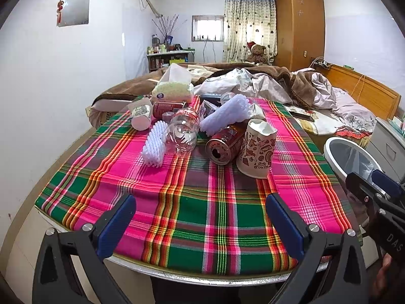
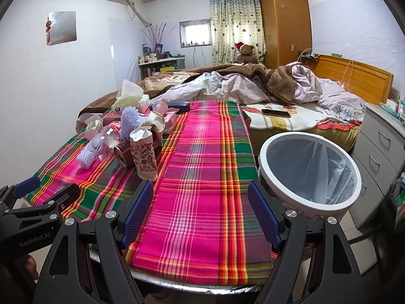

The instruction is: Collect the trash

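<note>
White bin (image 2: 265, 149) – clear liner only, paper cup (image 1: 257, 152) stuffed with tissue, both tongs spread.

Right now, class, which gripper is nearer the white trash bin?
Right. The right gripper is beside the white trash bin; the left gripper is farther left, across the table.

Each hand-held gripper (image 1: 200, 221) is black, with blue textured pads (image 2: 138, 211) (silver screws, white lettering).

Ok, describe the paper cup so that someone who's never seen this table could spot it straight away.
On the plaid tablecloth, find the trash pile. The paper cup stands upright at its near right edge, beside a red can lying on its side. It is the only cream cup with brown doodles, its rim crumpled.
</note>
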`<control>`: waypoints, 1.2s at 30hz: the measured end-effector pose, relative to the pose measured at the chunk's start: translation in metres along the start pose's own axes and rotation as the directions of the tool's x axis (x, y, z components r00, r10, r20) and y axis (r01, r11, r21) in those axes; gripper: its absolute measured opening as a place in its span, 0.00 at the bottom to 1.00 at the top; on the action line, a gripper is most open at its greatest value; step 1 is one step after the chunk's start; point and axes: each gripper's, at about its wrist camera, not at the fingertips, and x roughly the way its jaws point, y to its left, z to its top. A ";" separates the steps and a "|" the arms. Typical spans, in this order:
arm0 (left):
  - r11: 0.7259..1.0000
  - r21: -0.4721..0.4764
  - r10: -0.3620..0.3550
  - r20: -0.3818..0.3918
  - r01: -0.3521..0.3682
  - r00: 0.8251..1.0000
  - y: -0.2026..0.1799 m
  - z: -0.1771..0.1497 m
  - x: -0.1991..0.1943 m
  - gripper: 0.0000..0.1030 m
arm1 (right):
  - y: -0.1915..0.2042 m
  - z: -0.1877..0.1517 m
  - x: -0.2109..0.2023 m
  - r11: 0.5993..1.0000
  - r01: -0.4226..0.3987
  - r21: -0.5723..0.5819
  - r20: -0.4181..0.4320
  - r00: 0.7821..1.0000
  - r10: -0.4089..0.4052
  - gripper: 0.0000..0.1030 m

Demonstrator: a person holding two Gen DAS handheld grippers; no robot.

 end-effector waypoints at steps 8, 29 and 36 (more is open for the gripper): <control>0.999 0.000 -0.043 -0.047 0.043 0.998 0.016 0.016 0.038 1.00 | 0.000 0.013 0.038 0.995 -0.096 0.033 -0.016 0.995 0.096 0.76; 0.996 -0.029 -0.086 -0.132 0.083 0.988 0.060 0.078 0.128 0.98 | 0.048 0.031 0.103 0.979 -0.205 0.005 -0.145 0.968 0.204 0.71; 0.995 -0.008 -0.104 -0.182 0.104 0.978 0.052 0.091 0.160 0.92 | 0.053 0.032 0.113 0.973 -0.230 0.002 -0.185 0.956 0.227 0.49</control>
